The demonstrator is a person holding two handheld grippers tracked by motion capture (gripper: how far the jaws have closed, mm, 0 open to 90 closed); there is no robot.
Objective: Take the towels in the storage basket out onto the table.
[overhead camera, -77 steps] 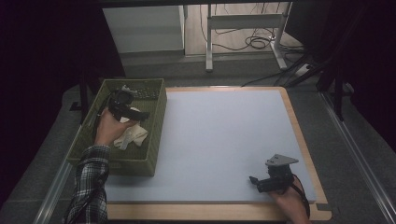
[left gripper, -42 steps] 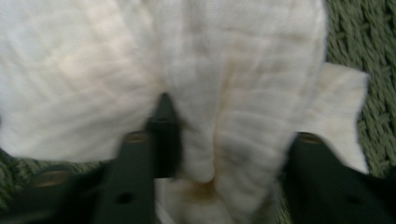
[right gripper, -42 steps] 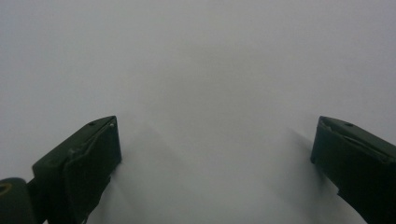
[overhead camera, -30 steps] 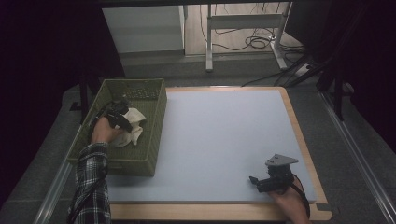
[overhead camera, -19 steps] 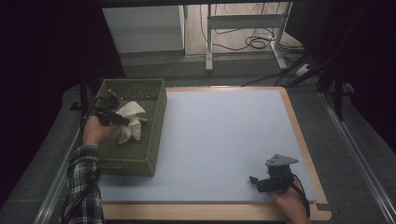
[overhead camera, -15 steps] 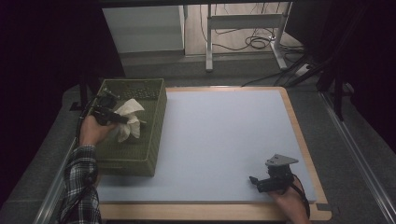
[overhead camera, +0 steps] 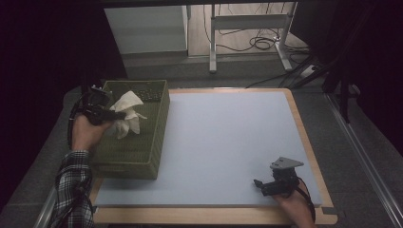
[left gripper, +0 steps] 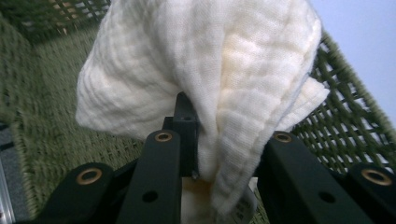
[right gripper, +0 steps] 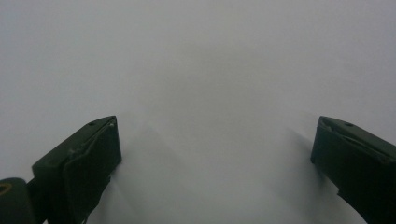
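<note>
At the left of the high view, the left gripper (overhead camera: 114,115) holds a white cloth (overhead camera: 126,119) above the green woven basket (overhead camera: 142,149), which sits on the left edge of the pale blue table (overhead camera: 228,142). In the left gripper view, the 2 jaws are closed on a bunched fold of the cloth (left gripper: 205,84), the rest draping over them; whether its lower end touches the basket (left gripper: 345,126) is unclear. At the lower right of the high view, the right gripper (overhead camera: 260,184) rests on the table, its 2 jaws spread wide and holding nothing.
</note>
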